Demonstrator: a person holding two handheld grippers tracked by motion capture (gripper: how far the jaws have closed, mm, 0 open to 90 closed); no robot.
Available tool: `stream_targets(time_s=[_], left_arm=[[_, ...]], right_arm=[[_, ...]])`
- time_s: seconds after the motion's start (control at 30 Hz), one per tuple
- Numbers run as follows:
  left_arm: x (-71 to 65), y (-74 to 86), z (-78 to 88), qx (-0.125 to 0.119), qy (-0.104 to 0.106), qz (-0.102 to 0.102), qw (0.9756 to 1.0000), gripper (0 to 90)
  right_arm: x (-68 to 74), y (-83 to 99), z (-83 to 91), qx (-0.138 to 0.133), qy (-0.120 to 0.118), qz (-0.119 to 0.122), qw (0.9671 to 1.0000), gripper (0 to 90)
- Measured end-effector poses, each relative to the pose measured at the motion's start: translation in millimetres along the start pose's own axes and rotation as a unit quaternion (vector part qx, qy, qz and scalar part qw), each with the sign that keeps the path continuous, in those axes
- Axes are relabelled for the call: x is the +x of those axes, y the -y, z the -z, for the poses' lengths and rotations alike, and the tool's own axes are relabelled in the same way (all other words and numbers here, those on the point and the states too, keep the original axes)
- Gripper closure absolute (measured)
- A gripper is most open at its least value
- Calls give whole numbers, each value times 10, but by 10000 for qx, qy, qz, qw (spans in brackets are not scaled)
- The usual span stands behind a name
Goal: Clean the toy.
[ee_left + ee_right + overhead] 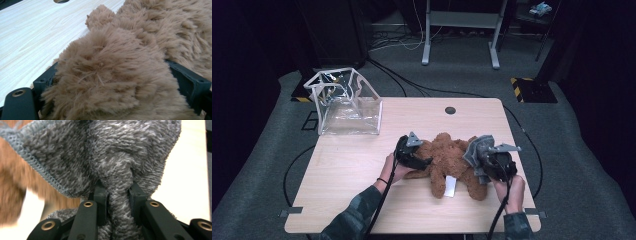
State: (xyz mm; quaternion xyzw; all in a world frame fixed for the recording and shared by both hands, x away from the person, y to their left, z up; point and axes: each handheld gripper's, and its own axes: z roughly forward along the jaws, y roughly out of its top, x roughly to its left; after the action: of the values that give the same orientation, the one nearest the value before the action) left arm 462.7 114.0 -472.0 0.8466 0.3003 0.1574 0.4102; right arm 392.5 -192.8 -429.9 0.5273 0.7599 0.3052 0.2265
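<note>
A brown fluffy plush teddy bear lies flat on the light wooden table, near the middle of the near half and closer to the right edge, with a white fabric tag on its lower body pointing toward the near edge. The left gripper sits at the bear's left side, jaws spread wide around a thick fluffy limb; in the left gripper view the brown fur packs the whole gap and both jaw faces press into it, so the limb is clamped. The left hand rests on the table just behind it.

The right gripper is at the bear's right side, near the right edge. Its jaws are nearly closed and pinch a bunched fold of grey knitted terry cloth with a pale blue stitched hem. In the high view that grey cloth drapes over the bear's right limb and touches the fur. The right hand holds the gripper from the near side.

A clear plastic zip pouch with white trim stands upright at the far left corner of the table, well apart from the bear. A round dark cable hole sits near the far edge.
</note>
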Motion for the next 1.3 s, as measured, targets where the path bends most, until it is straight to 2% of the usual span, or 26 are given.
stream_targets(time_s=[0.1,0.23,0.27,0.37,0.43,0.53,0.6,0.63,0.67,0.73,0.8,0.83,0.9,0.97,1.07,1.2,1.23,1.3], left_arm=[[2,4,0,-1,26,41,10000,127],[7,7,-3,-16,25,44,10000,126],[5,6,-3,-2,39,33,10000,126],[0,6,-7,-25,30,10,10000,126],[-3,6,-6,-21,32,-8,10000,126],[-9,3,-1,6,19,-28,10000,126],[-11,3,-1,7,17,-25,10000,126],[-13,3,-1,6,13,-22,10000,126],[-13,4,1,9,14,-19,10000,127],[-3,8,1,3,48,4,10000,126],[-2,9,-2,-12,41,21,10000,126],[-1,7,-2,-2,41,-2,10000,126],[-6,9,-6,-31,27,2,10000,126],[-6,8,-6,-27,28,-1,10000,126],[-5,10,-6,-28,28,12,10000,126],[6,10,-5,-15,46,10,10000,126],[5,9,-5,-6,38,3,10000,126],[-1,10,-8,-27,13,10,10000,126]], right_arm=[[12,-139,-228,48,-54,0,10000,743],[-33,-104,-497,176,-227,-167,9994,750],[-41,-83,-529,253,-235,-219,9992,751],[-48,32,-705,758,-99,-88,9970,752],[-51,105,-789,959,-64,1,9954,752],[-82,139,-789,1073,-118,-61,9941,751],[-103,136,-776,1167,-123,23,9931,749],[-114,128,-756,1281,-60,127,9917,748],[-160,118,-680,1336,52,88,9910,746],[-249,97,-561,940,-103,-183,9953,746],[-294,59,-458,631,-246,-397,9969,746],[-325,26,-400,387,-346,-394,9979,747],[-348,-55,-290,3,-469,-410,9981,747],[-318,-139,-262,-217,-634,-452,9967,747],[-198,-211,-412,8,-625,-245,9977,747],[-197,-130,-634,253,-707,-400,9964,750],[-199,-96,-681,404,-752,-413,9955,749],[-195,-23,-787,741,-815,-253,9936,749]])
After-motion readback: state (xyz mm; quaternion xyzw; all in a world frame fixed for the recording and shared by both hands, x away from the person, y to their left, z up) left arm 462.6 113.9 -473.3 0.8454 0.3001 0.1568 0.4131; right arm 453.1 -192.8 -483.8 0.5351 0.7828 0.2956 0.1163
